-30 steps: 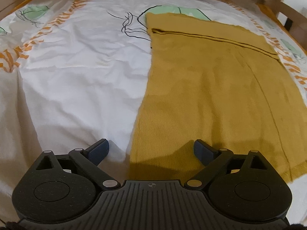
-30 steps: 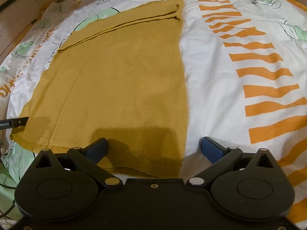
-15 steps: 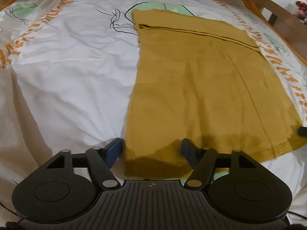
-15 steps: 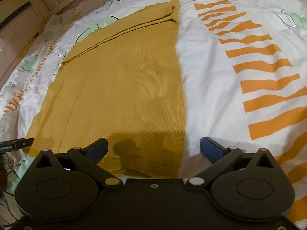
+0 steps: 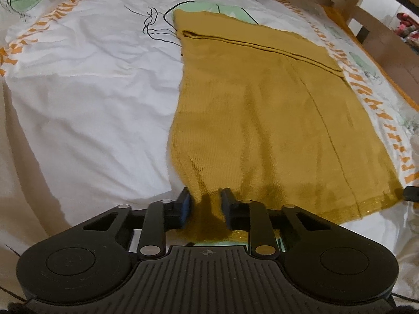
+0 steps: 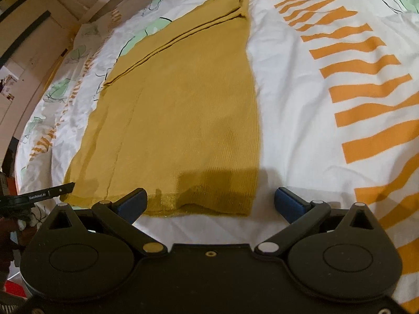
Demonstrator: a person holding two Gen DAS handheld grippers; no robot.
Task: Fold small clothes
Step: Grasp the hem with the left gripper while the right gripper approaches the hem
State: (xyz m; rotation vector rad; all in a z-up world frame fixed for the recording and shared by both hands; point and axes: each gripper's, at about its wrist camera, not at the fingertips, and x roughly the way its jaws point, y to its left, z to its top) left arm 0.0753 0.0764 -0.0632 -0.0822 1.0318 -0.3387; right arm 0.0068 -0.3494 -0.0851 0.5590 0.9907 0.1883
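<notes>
Now my left gripper is closing its jaws on the near left corner of the mustard knit garment, and a bunched ridge of the fabric stands up between the two pads; whether the pads already press it I cannot tell for sure, but the cloth fills most of the narrow gap. My right gripper stands wide open over the near right corner of the same garment, its left fingertip over the hem and its right one on the bedsheet just beside the cloth, holding nothing. Ahead of both grippers the garment lies spread flat on the bed. Off to the left of my right gripper, the other gripper's finger shows small white lettering, "GenRobot.AI".
</notes>
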